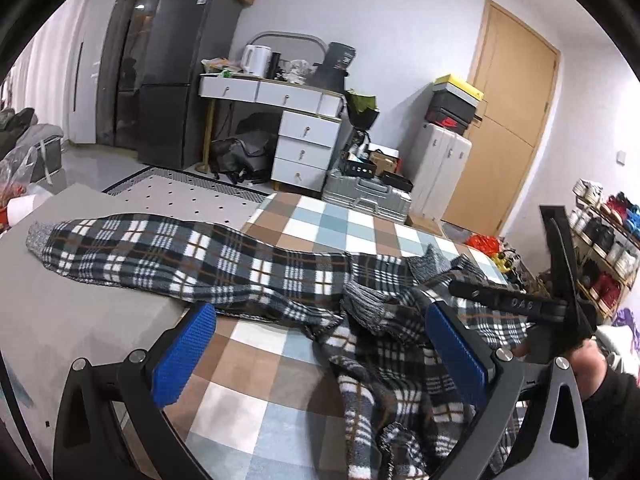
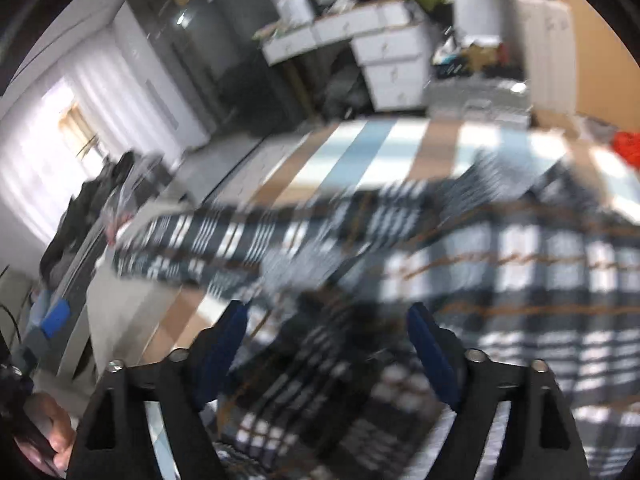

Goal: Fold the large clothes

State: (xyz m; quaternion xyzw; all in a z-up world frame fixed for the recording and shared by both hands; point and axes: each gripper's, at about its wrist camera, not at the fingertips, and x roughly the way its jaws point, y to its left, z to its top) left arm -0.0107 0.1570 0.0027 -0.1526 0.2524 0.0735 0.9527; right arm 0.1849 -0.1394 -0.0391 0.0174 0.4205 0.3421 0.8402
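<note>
Checkered bed cover (image 1: 280, 360) has the plaid garment (image 1: 200, 256) sprawled unfolded, both the left gripper (image 1: 316, 348) and right gripper (image 2: 328, 344) gaping wide with nothing clamped, so next they probably need to grab an edge.

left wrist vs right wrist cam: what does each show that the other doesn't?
Left wrist only: the plaid garment's long sleeve stretched out to its grey cuff, sharp; the wooden door, the shoe rack, and the right tool from outside.

Right wrist only: a bright curtained window and the left tool's blue pad at the frame edge, all motion-blurred.

Both: the plaid garment on the checked bedcover, the white drawers, the dark fridge, and each camera's own tool open with blue pads apart.
</note>
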